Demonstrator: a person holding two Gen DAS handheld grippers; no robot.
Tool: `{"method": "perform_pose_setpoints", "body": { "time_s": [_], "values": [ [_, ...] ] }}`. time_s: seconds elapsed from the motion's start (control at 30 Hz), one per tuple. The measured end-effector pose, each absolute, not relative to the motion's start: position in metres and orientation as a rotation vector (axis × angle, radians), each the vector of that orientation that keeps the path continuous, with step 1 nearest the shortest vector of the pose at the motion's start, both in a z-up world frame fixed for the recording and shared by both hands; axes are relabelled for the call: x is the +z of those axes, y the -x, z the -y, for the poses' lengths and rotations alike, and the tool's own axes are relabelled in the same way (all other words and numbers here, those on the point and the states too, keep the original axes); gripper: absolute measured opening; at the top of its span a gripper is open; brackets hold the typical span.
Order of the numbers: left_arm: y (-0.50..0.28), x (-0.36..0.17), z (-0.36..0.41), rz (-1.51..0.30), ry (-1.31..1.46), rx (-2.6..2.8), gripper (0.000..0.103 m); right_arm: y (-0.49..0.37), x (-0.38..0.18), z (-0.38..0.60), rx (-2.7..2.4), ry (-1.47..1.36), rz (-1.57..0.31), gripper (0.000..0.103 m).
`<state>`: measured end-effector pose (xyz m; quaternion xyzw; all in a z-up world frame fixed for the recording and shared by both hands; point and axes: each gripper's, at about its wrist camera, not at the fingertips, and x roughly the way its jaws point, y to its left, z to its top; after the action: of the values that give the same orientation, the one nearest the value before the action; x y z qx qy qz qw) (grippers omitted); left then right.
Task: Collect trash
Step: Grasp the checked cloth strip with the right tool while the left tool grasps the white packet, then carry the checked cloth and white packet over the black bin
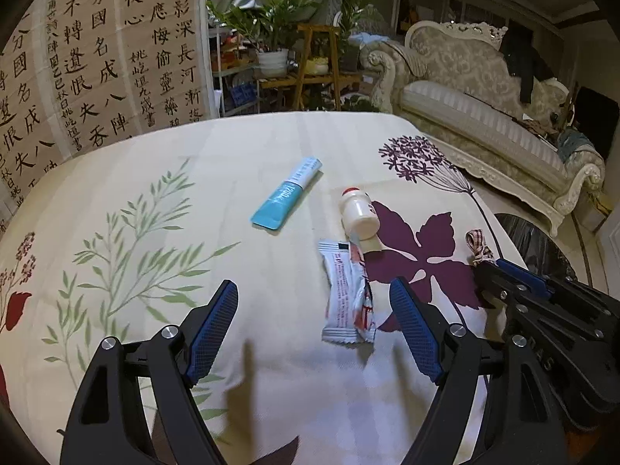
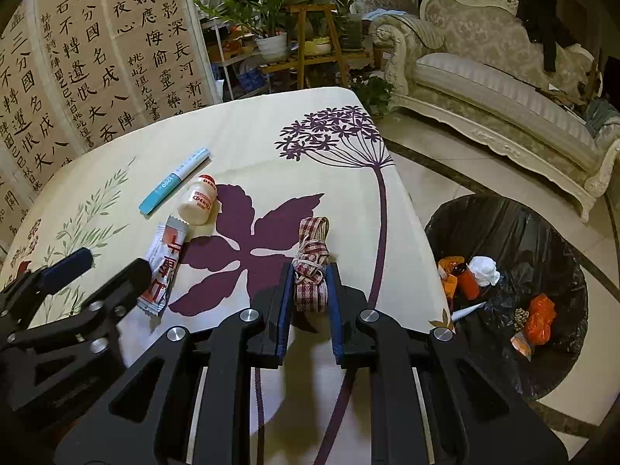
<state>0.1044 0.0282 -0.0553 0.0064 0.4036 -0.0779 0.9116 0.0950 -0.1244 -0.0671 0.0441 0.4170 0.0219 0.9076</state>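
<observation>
My right gripper (image 2: 309, 271) is shut on a checked red-and-white ribbon bundle (image 2: 312, 255) near the table's right edge; it also shows in the left wrist view (image 1: 479, 248). My left gripper (image 1: 314, 290) is open over a white and red snack wrapper (image 1: 347, 290), which lies between its fingers, nearer the right one. The wrapper (image 2: 162, 267) also shows in the right wrist view. A small white bottle (image 1: 358, 211) lies on its side beyond the wrapper. A teal tube (image 1: 286, 193) lies further back.
The table has a cream floral cloth (image 1: 232, 143). A bin with a black bag (image 2: 515, 232) stands on the floor right of the table and holds several bits of trash. A pale sofa (image 2: 496, 77) and plants (image 2: 267, 11) stand behind.
</observation>
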Motion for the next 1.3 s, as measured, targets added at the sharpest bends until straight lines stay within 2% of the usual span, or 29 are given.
{"method": "perform_pose_setpoints", "body": {
  "time_s": [0.13,0.2,0.23,0.37,0.43,0.47,0.53,0.57,1.3],
  "values": [
    [-0.11,-0.06,-0.025,-0.862,-0.017,-0.171,0.076,-0.095,-0.07,0.126,0.055,-0.098,-0.862,0.017],
    [-0.109,-0.061,-0.022,-0.867,-0.034,-0.181,0.066,-0.095,-0.071,0.127,0.057,-0.102,-0.864,0.017],
    [-0.109,-0.062,-0.02,-0.872,-0.044,-0.188,0.065,-0.095,-0.071,0.128,0.058,-0.104,-0.866,0.017],
    [-0.109,-0.066,-0.018,-0.901,-0.045,-0.22,0.043,-0.095,-0.072,0.128,0.058,-0.106,-0.867,0.017],
    [-0.108,-0.066,-0.017,-0.897,-0.048,-0.229,0.036,-0.095,-0.072,0.128,0.06,-0.104,-0.87,0.017],
    [-0.107,-0.066,-0.017,-0.898,-0.051,-0.24,0.025,-0.095,-0.072,0.128,0.059,-0.102,-0.87,0.017],
    [-0.107,-0.066,-0.018,-0.894,-0.051,-0.246,0.025,-0.095,-0.071,0.128,0.057,-0.1,-0.871,0.017],
    [-0.107,-0.066,-0.019,-0.894,-0.047,-0.248,0.02,-0.095,-0.071,0.128,0.057,-0.098,-0.871,0.017],
    [-0.069,-0.036,-0.024,-0.774,-0.04,-0.242,0.018,-0.056,-0.058,0.129,0.009,-0.092,-0.835,0.017]
  ]
}}
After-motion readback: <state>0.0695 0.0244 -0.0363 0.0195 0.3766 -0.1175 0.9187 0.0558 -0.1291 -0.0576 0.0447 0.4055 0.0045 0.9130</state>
